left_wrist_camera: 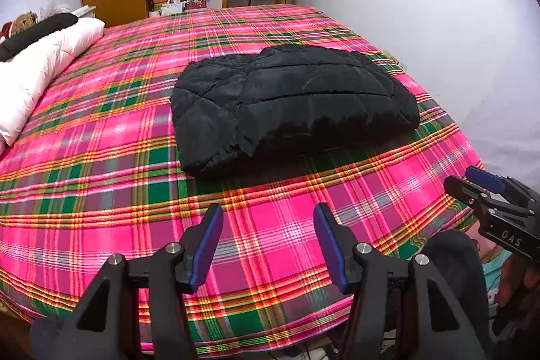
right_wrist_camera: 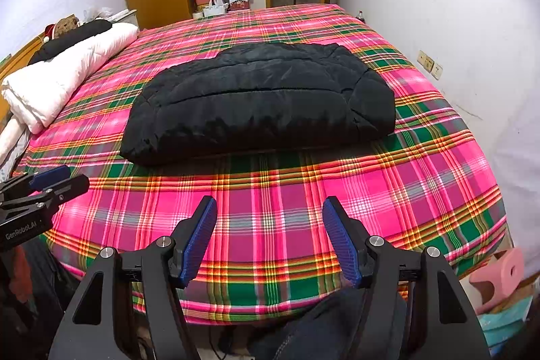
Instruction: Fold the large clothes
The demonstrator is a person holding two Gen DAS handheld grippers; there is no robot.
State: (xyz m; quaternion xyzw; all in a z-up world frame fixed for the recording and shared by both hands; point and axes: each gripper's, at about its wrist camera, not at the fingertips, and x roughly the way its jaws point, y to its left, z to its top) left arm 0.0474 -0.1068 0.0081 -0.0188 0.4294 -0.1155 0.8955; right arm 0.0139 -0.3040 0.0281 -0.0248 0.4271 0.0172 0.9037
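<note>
From left wrist: jacket (left_wrist_camera: 293, 103) folded mid-bed (left_wrist_camera: 101, 191), well ahead of left gripper (left_wrist_camera: 268, 245), jaws apart, empty. From right wrist: same bundle, right gripper (right_wrist_camera: 270, 238) also spread, holding nothing, short of it. Risk, probably: puffy layers springing open if nudged; 1 careless snag undoes the fold.
</note>
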